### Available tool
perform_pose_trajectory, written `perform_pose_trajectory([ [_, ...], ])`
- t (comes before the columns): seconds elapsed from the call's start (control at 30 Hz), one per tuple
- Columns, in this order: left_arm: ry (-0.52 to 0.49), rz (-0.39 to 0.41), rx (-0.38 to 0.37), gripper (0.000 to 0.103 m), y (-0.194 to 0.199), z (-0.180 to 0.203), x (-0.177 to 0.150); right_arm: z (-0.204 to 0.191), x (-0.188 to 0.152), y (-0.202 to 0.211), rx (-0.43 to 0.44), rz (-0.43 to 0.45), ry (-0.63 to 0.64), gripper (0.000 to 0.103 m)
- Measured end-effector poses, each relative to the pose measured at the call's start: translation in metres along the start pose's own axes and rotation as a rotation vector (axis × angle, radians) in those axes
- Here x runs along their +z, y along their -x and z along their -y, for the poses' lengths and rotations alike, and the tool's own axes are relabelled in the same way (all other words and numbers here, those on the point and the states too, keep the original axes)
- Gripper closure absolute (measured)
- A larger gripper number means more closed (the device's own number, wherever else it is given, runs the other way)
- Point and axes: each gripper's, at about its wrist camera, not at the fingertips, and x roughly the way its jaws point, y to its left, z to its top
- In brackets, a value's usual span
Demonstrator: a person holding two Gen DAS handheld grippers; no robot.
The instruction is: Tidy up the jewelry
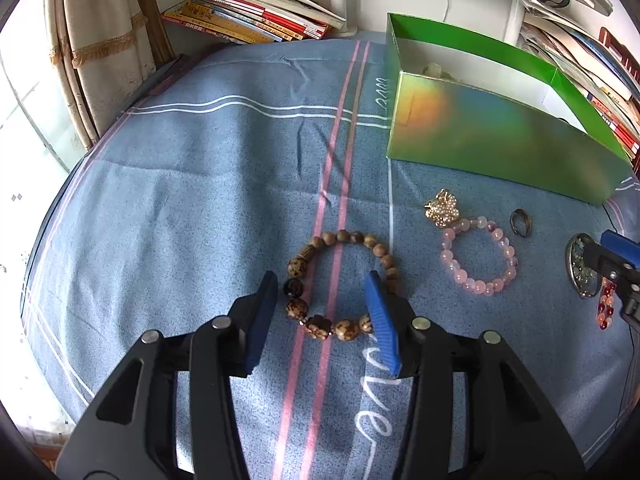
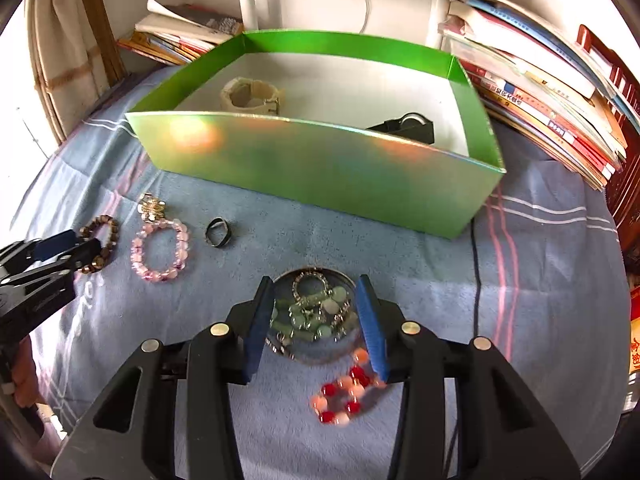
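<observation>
The left gripper (image 1: 326, 280) is hovering released, jaws straddling the brown wooden bead bracelet (image 1: 344, 285) lying on the blue striped cloth (image 1: 192, 200). The right gripper (image 2: 316, 284) is gaping over a round metal dish of green stone jewelry (image 2: 316, 316), gripping nothing. The green cardboard box (image 2: 320, 168) is sitting toward the cloth's far edge.

Box (image 2: 320, 172) behind 3 bracelets (image 2: 160, 250), ring (image 2: 219, 232) between, all on cloth (image 2: 540, 280).

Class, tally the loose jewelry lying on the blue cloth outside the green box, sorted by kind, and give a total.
Bead bracelets: 3 (brown wooden, pink, red-and-peach)
Rings: 1 (dark ring)
Gold brooches: 1
Round dishes of green bead jewelry: 1
Total: 6
</observation>
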Motion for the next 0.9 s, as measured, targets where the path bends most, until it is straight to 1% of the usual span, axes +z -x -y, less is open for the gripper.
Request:
perform_pose_trajectory([
  [0.1, 0.004, -0.002, 0.0, 0.056, -0.001, -0.002, 0.0, 0.0, 0.0, -0.004, -0.015, 0.006, 0.004, 0.067],
  [0.13, 0.006, -0.002, 0.0, 0.055, -0.001, -0.002, -0.001, 0.002, 0.0, -0.003, -0.013, 0.006, 0.006, 0.071],
  [0.17, 0.009, -0.003, 0.0, 0.055, -0.002, -0.002, 0.0, 0.002, 0.0, -0.004, -0.003, 0.001, 0.007, 0.078],
  [0.27, 0.009, -0.001, 0.003, 0.054, -0.002, -0.003, -0.001, 0.004, -0.006, -0.002, 0.0, 0.001, 0.018, 0.081],
  [0.43, 0.002, 0.0, 0.005, 0.053, -0.001, -0.002, -0.002, 0.002, -0.006, 0.001, -0.001, 0.001, 0.021, 0.082],
  [0.47, 0.002, 0.001, 0.004, 0.053, -0.001, -0.002, -0.002, 0.004, -0.005, 0.003, -0.001, 0.006, 0.016, 0.087],
  [0.5, 0.003, 0.001, 0.004, 0.053, -0.001, -0.002, -0.002, 0.004, -0.007, 0.007, -0.004, 0.02, 0.007, 0.088],
  [0.53, 0.004, 0.002, 0.003, 0.053, -0.001, -0.002, -0.002, 0.006, -0.006, 0.011, -0.006, 0.029, -0.001, 0.093],
  [0.57, 0.004, 0.004, 0.003, 0.052, -0.002, -0.003, -0.002, 0.008, -0.006, 0.015, -0.007, 0.04, -0.008, 0.094],
  [0.7, 0.002, 0.01, 0.007, 0.05, -0.002, -0.001, -0.003, 0.012, -0.004, 0.025, -0.024, 0.07, -0.015, 0.096],
  [0.77, 0.003, 0.011, 0.009, 0.05, -0.001, -0.001, -0.003, 0.013, -0.004, 0.025, -0.027, 0.069, -0.017, 0.098],
  [0.9, 0.0, 0.011, 0.008, 0.049, -0.001, 0.0, -0.003, 0.016, -0.004, 0.025, -0.022, 0.067, -0.028, 0.098],
])
